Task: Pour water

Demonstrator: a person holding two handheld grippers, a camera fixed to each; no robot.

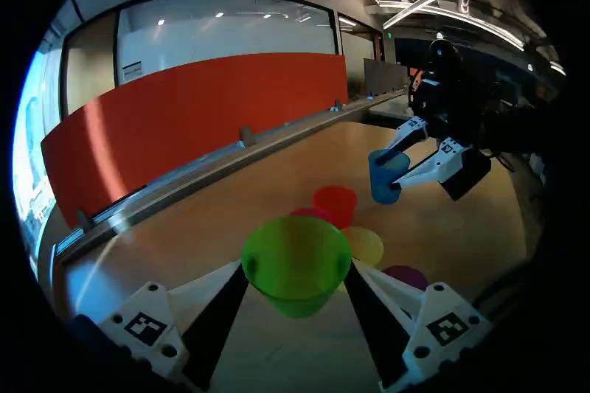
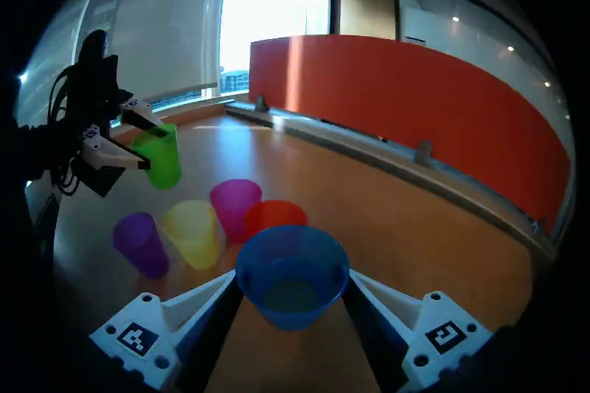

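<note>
Green cup [image 1: 296, 264] was clamped between both fingers of the left gripper [image 1: 295, 268] and held clear above the wooden table [image 2: 413, 223]. Blue cup [image 2: 293, 275] was likewise clamped in the right gripper [image 2: 293, 281], off the table, its contents not clearly discernible. Purple cup [image 2: 140, 244], yellow cup [image 2: 193, 232], pink cup [image 2: 236, 207] and red cup [image 2: 274, 217] stood clustered on the table between the two grippers.

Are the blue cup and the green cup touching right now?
Apart. The right gripper view shows the green cup held well away from the blue cup, with tabletop between.
</note>
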